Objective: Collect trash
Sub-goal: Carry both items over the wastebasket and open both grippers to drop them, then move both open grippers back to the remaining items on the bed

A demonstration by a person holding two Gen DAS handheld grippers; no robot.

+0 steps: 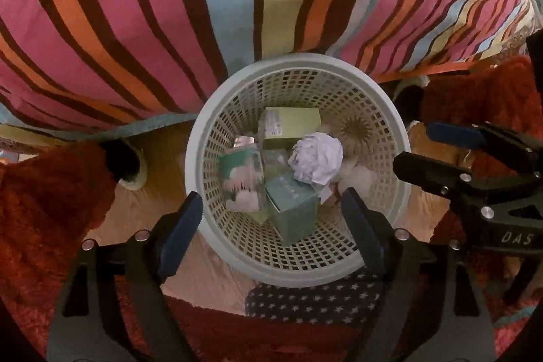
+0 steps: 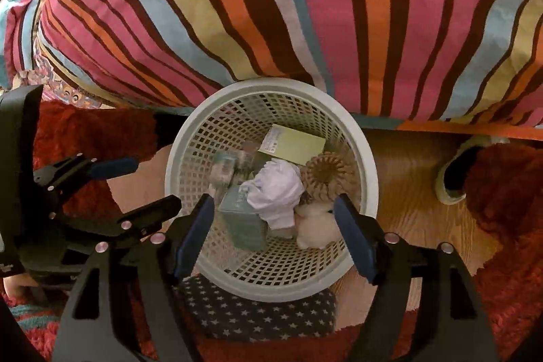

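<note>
Left gripper (image 1: 271, 212) and right gripper (image 2: 275, 233), both spread wide and holding nothing, hover over the basket (image 1: 210, 138) at frame centre. Inside lie a paper ball (image 1: 317, 162), a green box (image 1: 292, 124) and a teal box (image 1: 292, 209). A striped blanket (image 1: 135, 5) fills the upper frame; red rug (image 1: 44, 209) at lower left.

A round pale-grey plastic lattice wastebasket (image 1: 298, 263) stands upright below and ahead of both open tongs. Inside lie a crumpled white paper ball (image 1: 316, 161), a pale-green cardboard box (image 1: 292, 124), a teal carton (image 1: 292, 209) and white fluffy wads (image 2: 317, 223).
</note>
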